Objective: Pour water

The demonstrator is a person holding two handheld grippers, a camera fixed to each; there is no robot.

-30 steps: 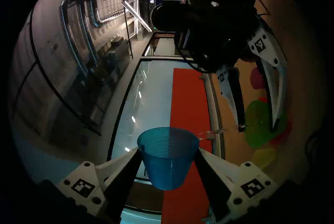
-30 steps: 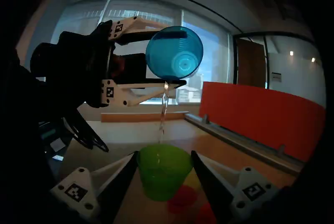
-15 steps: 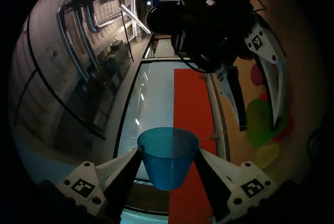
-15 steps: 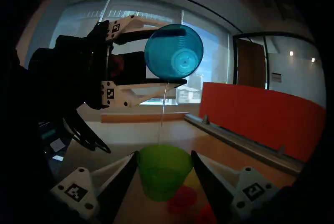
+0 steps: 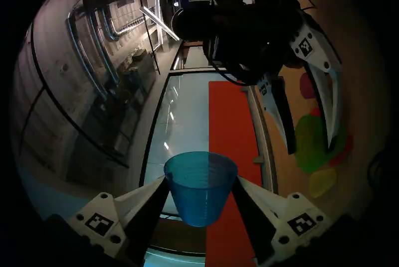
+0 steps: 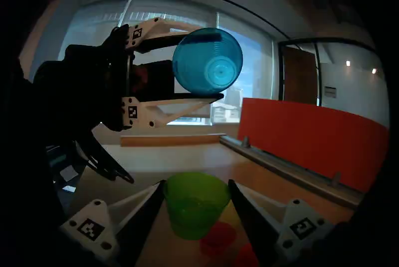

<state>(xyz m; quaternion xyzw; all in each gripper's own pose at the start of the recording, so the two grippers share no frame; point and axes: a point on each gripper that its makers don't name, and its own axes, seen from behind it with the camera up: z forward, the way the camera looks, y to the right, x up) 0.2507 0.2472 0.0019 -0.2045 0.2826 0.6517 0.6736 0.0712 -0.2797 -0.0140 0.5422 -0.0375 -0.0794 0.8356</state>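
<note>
1. Left gripper view, with the scene turned sideways: the left claw [image 5: 200, 179] pinches a blue cup [image 5: 200, 200], one finger pressed against each side of its wall. Farther off at the upper right, the right claw [image 5: 310, 148] grips a green cup [image 5: 308, 135] between its two white fingers, over a wooden tabletop [image 5: 284, 182]. A flat yellow shape [image 5: 321, 181] lies on the wood near the green cup. A red panel [image 5: 229, 117] runs along the tabletop's edge.
2. Right gripper view: the right claw's fingers press on both sides of the green cup, which is upright, mouth up, low at the tabletop; whether it rests on the wood cannot be told. The blue cup hangs above it, well apart, tipped on its side with its open mouth facing the camera, clamped in the left claw. A bright window [image 6: 149, 18] lies behind.
</note>
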